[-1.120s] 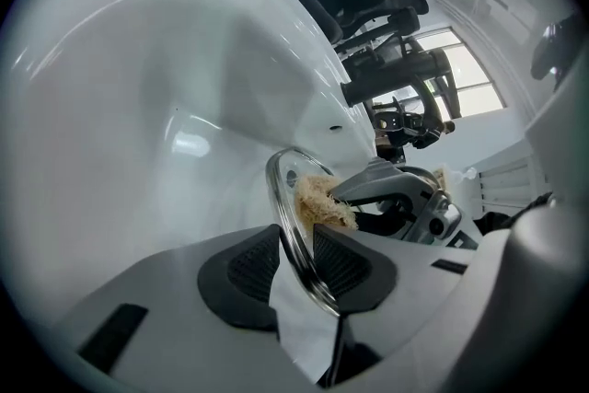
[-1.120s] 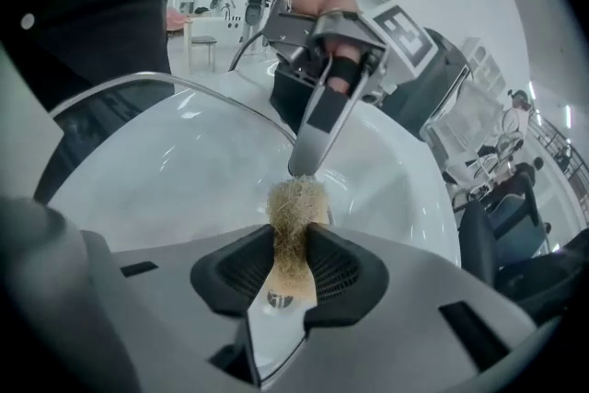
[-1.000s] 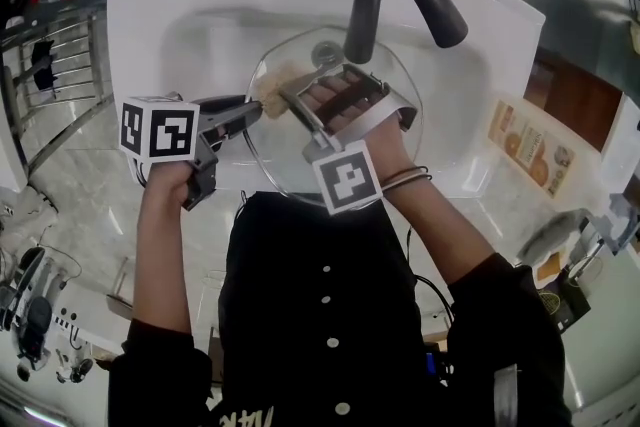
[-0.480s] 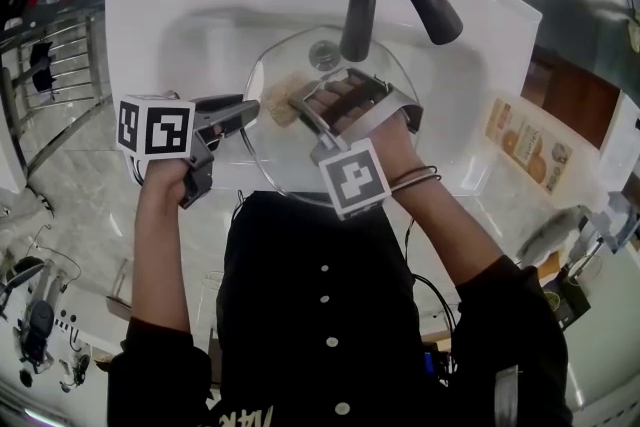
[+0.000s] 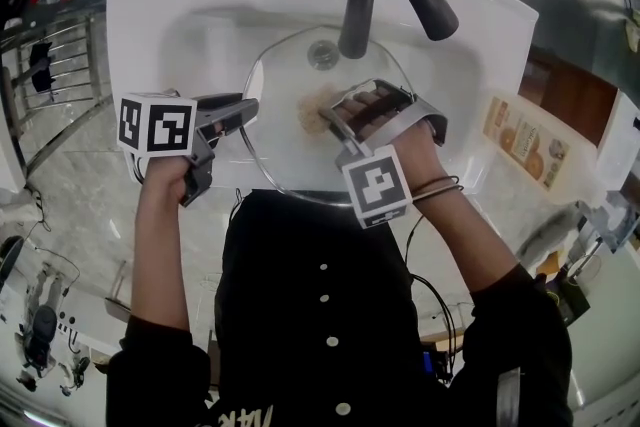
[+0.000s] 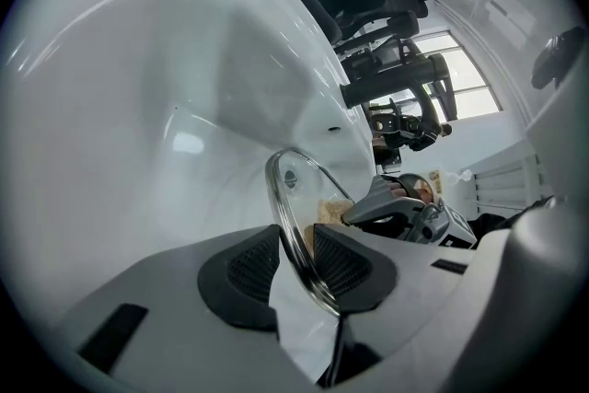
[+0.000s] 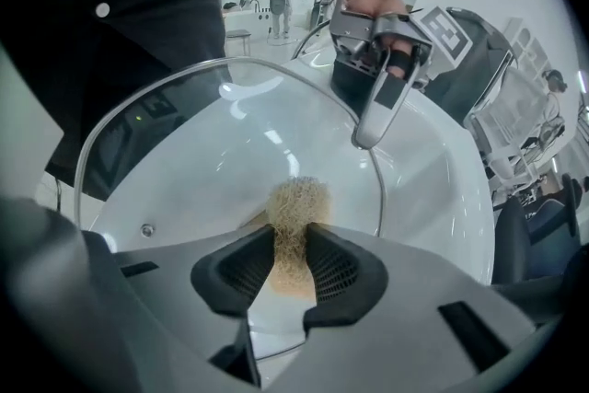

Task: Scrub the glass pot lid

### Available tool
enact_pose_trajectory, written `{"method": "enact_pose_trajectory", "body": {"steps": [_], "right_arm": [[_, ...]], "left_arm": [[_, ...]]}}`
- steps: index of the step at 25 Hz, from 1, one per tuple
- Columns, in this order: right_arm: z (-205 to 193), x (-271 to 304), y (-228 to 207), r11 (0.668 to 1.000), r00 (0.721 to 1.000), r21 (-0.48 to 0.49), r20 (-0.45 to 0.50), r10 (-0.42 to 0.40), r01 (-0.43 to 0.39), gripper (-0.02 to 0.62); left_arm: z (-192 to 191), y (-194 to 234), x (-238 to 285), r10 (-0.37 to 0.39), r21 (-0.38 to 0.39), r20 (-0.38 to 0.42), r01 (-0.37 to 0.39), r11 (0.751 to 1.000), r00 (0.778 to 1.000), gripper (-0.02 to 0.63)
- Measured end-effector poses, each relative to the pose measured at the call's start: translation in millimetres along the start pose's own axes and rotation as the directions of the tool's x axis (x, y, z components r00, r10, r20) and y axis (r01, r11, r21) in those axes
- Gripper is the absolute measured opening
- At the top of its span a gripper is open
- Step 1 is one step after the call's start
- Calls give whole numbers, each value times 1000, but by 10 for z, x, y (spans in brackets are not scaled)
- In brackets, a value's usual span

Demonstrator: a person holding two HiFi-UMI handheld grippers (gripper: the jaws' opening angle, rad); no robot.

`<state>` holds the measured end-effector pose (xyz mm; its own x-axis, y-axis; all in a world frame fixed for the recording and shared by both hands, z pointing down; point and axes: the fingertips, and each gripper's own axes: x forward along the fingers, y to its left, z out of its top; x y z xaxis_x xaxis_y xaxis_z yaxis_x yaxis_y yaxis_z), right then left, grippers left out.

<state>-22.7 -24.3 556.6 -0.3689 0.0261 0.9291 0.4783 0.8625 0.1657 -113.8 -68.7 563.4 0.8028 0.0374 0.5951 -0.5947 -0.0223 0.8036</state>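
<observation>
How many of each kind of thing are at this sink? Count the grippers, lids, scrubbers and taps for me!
2 grippers: the left gripper and the right gripper
1 glass lid
1 scrubber
1 tap
Total: 5 things

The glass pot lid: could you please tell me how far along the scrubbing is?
Set up: the left gripper clamps the glass pot lid by its rim, holding it over the sink. In hand: the right gripper presses a tan scrub pad on the glass near its middle. Left: the rest of the surface and a rinse; how clean it is I cannot tell.
</observation>
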Motion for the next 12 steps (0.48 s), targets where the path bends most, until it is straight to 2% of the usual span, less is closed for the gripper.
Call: {"method": "enact_pose_trajectory", "body": {"steps": [4, 12], "right_arm": [[-162, -78, 162, 999, 997, -8, -54, 49, -50, 121], [-452, -219, 403, 990, 985, 79, -121, 125, -116, 121]], "left_arm": [[0, 1, -3, 1, 4, 0, -1, 1000, 1000, 137], [-2, 2, 1, 6, 9, -2, -6, 1000, 1000, 137]]}}
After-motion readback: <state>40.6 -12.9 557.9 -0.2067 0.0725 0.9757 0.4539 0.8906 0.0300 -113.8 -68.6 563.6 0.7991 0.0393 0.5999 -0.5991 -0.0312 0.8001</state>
